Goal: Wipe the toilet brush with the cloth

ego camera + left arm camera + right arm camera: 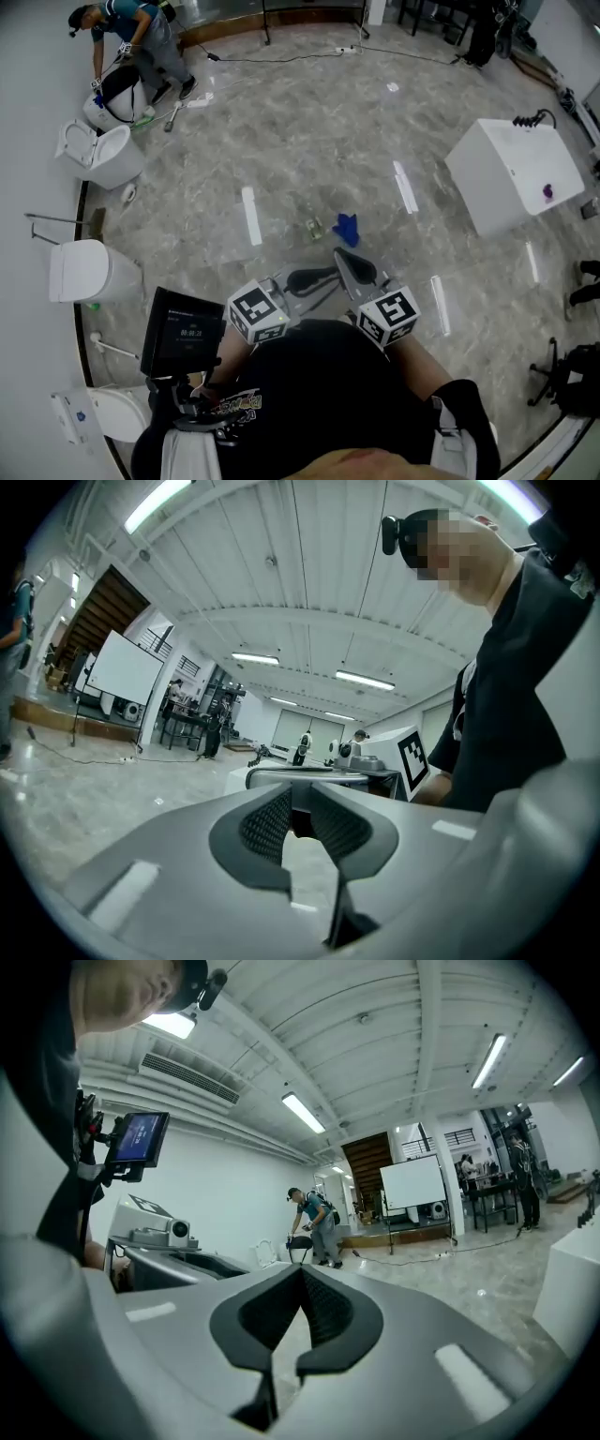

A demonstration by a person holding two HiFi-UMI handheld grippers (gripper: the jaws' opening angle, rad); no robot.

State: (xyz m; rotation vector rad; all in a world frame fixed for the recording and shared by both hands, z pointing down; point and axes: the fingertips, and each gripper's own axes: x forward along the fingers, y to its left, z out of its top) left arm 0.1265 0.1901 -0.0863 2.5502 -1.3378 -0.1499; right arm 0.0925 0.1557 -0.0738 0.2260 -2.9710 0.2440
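A blue cloth [347, 228] lies crumpled on the grey floor, just beyond both grippers. Neither touches it. My left gripper [319, 278] [294, 810] is held level in front of my body, its jaws a narrow gap apart with nothing between them. My right gripper [347, 261] [302, 1274] is beside it, jaws shut and empty. A thin white stick with a round end [112, 349], possibly the toilet brush, lies on the floor at the left by the near toilet, far from both grippers. Each gripper view shows only the room and the other gripper.
Toilets [89, 272] stand along the left wall, and another person [131, 37] bends over one at the far left. A white box unit [511, 173] stands at the right. A small screen [183, 333] is mounted by my left arm. A small greenish item [314, 227] lies beside the cloth.
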